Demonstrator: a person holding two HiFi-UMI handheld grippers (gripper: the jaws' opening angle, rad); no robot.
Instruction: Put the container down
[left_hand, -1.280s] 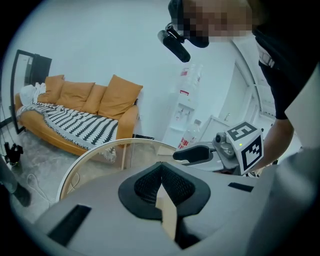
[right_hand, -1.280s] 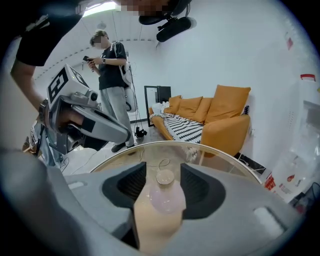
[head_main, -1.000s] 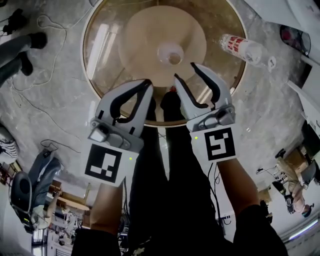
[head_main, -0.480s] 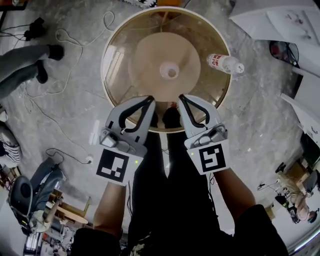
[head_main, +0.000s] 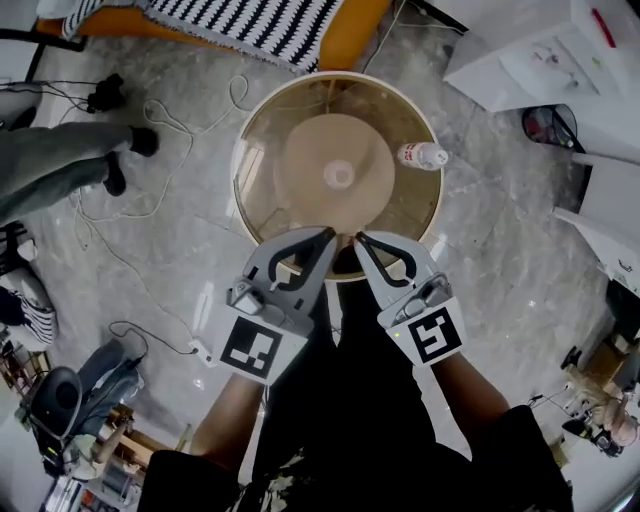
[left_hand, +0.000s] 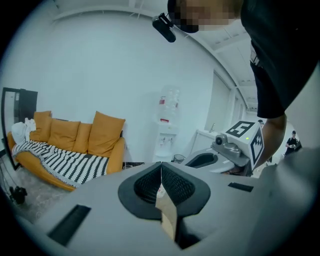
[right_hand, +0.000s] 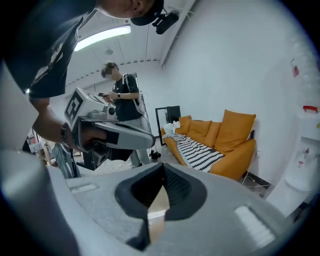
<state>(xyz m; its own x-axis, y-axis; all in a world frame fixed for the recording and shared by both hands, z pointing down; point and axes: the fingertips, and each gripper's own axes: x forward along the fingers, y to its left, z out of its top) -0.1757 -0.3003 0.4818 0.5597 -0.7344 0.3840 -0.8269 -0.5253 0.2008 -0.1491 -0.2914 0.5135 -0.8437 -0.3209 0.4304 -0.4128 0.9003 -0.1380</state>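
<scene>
I read left gripper (head_main: 324, 236) and right gripper (head_main: 361, 241) both pinched closed, empty; container (head_main: 422, 155) sits ahead-right, well apart.

Here's the left gripper (head_main: 325, 236): pale grey shell, black ribbed pads lining the jaws, and the left marker cube (head_main: 250, 347) in black-and-white squares at its seven o'clock end. The right gripper (head_main: 360, 240) matches, grey and black, with the right marker cube (head_main: 433, 335) at five o'clock. The person wears a black short sleeve (head_main: 525, 445), black trousers (head_main: 350, 400) and a dark wristband (right_hand: 64, 133).
</scene>
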